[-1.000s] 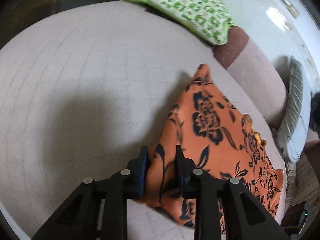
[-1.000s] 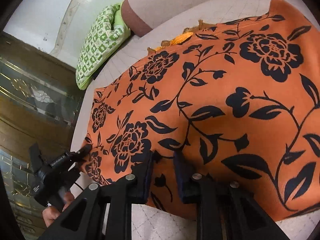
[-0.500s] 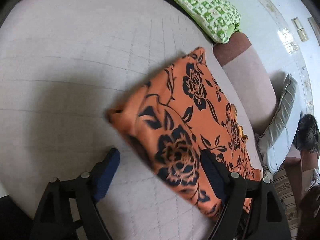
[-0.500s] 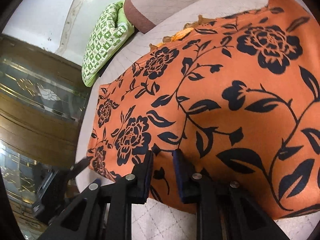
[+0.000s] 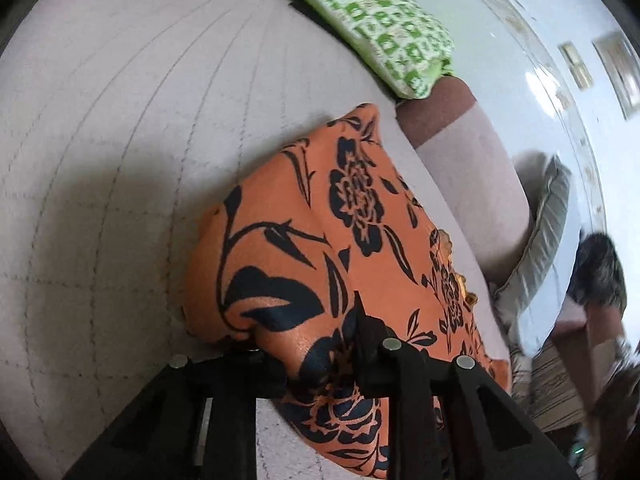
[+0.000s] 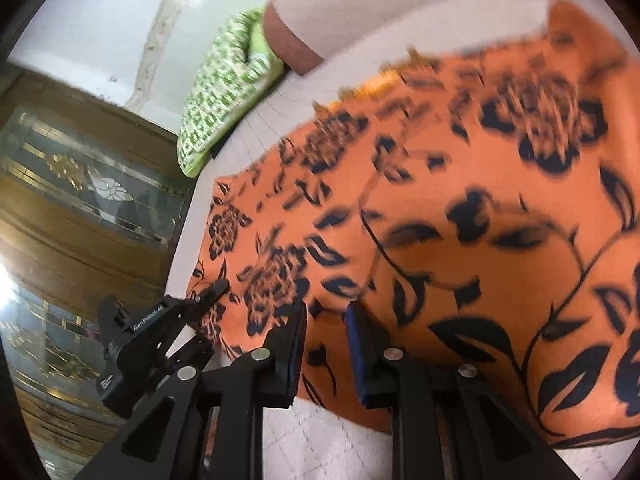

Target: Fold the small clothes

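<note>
1. Since half a second ago the left gripper (image 5: pixel 316 344), then spread wide over the cloth (image 5: pixel 340 240), has come in on a bunched edge; its jaws are closing with the fabric between them, and the pads already press the fold.
2. The cloth, which lay flatter a moment ago, now humps up in front of the left gripper, with a rounded fold at its near left side.
3. The right gripper (image 6: pixel 326 354) stays where it was, clamped on the near hem of the cloth (image 6: pixel 460 208); a strip of orange fabric runs between its blue pads (image 6: pixel 354 356).
4. The cloth is orange with dark flowers and leaves. It lies on the pale quilted bed (image 5: pixel 120 120), spread wide in the right view.
5. In the right view the left gripper (image 6: pixel 218 288) bites the cloth's left corner, well apart from the right one.
6. A green-and-white pillow (image 5: pixel 380 28) lies at the bed's far edge, apart from the cloth.
7. A grey cushion (image 5: pixel 536 252) leans beyond the bed's right side, beside a pink bolster (image 5: pixel 472 172).
8. The right view is blurred, most over the far part of the cloth.
</note>
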{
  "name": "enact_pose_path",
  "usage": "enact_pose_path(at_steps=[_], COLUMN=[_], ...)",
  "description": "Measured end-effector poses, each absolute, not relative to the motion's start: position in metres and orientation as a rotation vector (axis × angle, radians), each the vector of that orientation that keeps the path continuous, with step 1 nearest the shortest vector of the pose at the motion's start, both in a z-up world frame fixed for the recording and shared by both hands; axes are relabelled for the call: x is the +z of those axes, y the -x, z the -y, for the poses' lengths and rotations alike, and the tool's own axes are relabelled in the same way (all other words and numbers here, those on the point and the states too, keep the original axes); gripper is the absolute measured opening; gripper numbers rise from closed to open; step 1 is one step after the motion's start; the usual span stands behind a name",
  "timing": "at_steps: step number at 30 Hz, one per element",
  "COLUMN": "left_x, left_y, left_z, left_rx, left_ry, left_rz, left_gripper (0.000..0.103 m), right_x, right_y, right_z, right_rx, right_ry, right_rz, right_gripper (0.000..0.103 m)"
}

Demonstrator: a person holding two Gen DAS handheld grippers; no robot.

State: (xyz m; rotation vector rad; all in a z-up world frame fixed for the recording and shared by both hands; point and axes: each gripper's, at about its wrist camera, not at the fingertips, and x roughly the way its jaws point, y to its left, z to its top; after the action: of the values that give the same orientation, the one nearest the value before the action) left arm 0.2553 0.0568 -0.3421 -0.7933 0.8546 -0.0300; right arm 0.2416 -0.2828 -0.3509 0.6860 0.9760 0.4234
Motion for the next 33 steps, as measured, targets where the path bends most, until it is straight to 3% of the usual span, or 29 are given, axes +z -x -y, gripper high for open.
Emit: enact_pose_path(at_steps=[4, 8, 14, 22, 28, 33], left_x=[-0.329, -0.304, -0.255, -0.203, -0.218, -0.28], left_y=[-0.254, -0.253, -0.245, -0.245, -0.231, -0.216], left_z=[-0.055, -0.039, 0.004, 0.102, 0.206, 0.286], left_rx=[-0.055, -0.097, -0.159, -0.293, -0.443, -0.583], left_ry=[0.778, 0.666, 0.464, 0.273, 0.138, -0.034], left_rz=[-0.825, -0.788, -0.704, -0.67, -0.712, -0.908], left_gripper=[0.023, 0.022, 0.021, 0.021, 0.021, 0.026], right_x=[-0.335, -0.368, -0.363, -0.335, -0.331, -0.339], right_y=[-0.243, -0.258, -0.249, -0.215, -0.176, -0.161], right_z=[0.275, 0.253, 0.29, 0.399, 0.492, 0.535], right_rx=[0.44, 0.421, 0.445, 0.333, 0.264, 0.239], right_ry=[-0.686, -0.645, -0.809, -0.966, -1.13, -1.233], right_rz=[-0.875, -1.072, -1.077, -0.9, -0.771, -0.72], right_gripper=[0.023, 0.022, 0.024, 0.026, 0.026, 0.029])
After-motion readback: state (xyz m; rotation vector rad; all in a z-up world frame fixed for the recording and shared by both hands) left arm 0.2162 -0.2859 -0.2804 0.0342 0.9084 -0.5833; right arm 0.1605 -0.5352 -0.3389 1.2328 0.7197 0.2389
